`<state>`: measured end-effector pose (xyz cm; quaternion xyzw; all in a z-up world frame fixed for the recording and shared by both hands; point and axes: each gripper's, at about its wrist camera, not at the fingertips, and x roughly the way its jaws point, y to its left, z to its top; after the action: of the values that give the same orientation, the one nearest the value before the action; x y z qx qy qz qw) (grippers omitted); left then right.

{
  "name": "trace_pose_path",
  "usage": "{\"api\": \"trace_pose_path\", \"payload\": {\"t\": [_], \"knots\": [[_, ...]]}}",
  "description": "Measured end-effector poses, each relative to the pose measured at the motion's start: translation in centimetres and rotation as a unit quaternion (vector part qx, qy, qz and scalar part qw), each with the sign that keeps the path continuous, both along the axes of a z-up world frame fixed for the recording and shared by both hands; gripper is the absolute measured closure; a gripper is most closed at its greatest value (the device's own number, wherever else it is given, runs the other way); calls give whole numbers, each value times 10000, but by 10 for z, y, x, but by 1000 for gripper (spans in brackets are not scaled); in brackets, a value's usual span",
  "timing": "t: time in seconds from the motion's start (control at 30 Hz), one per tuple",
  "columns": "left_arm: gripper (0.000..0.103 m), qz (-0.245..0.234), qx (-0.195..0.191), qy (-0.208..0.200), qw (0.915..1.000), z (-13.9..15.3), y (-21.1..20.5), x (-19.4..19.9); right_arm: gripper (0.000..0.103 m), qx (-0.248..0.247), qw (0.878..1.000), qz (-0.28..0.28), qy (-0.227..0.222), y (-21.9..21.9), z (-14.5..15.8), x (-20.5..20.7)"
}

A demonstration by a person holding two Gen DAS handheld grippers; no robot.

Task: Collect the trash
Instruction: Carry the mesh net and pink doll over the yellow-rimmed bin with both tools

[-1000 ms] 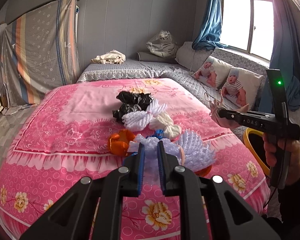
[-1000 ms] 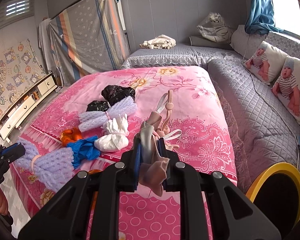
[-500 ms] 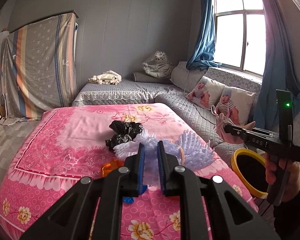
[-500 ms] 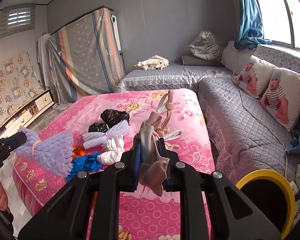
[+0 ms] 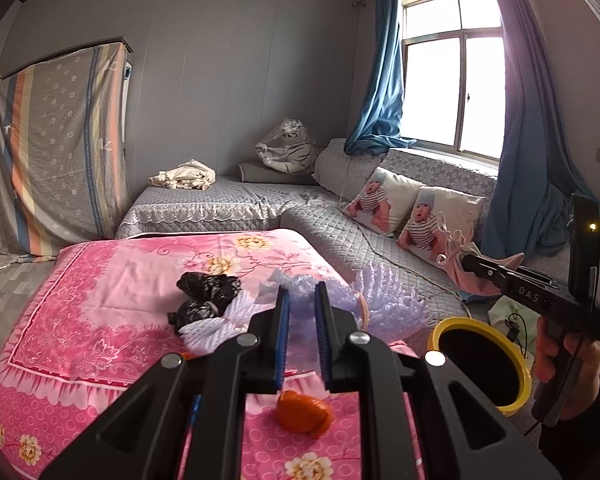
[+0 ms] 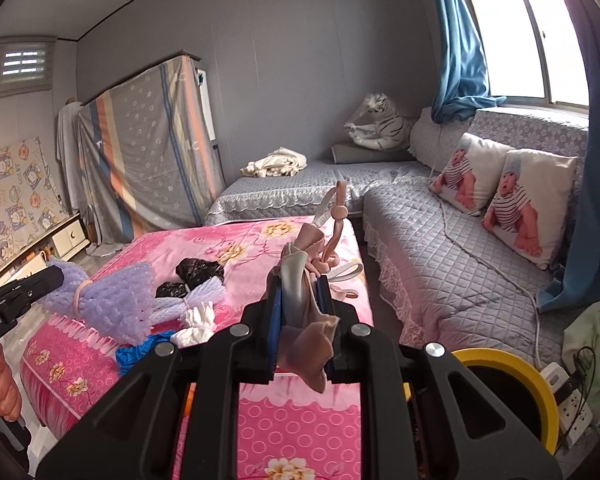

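Right-wrist view alone shows blue wad (image 6: 134,350) and white wad (image 6: 194,326) on bed (image 6: 300,420). Left gripper (image 5: 302,300) clamps purple foam net (image 6: 108,304) above bed; right gripper (image 6: 300,300) clamps pink rag (image 6: 308,332) near yellow-rimmed bin (image 6: 540,392).

Right gripper (image 6: 300,300) clamped on pink-grey rag bundle (image 6: 306,320), above pink bedspread (image 6: 300,420). Left gripper (image 6: 56,276) holds lavender foam net (image 6: 112,304). Yellow-rimmed bin (image 6: 540,384) lower right.

Blown-out window (image 5: 452,92) glare, fisheye-warped edges
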<state>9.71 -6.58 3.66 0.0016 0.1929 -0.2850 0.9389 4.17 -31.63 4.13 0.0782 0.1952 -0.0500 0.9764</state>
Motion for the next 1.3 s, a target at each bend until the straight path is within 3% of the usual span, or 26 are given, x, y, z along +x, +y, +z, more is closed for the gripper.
{"api": "trace_pose_path", "payload": {"t": [0.43, 0.67, 1.3], "knots": [[91, -757, -73, -100, 9971, 10, -72, -6, 87, 5, 9969, -723, -297, -52, 10, -49], [91, -1153, 83, -57, 9933, 5, -116, -10, 87, 49, 9943, -1035, -257, -75, 1, -63], [91, -1852, 559, 428, 9802, -35, -214, -6, 87, 252, 9856, -1664, 133, -135, -37, -89]]}}
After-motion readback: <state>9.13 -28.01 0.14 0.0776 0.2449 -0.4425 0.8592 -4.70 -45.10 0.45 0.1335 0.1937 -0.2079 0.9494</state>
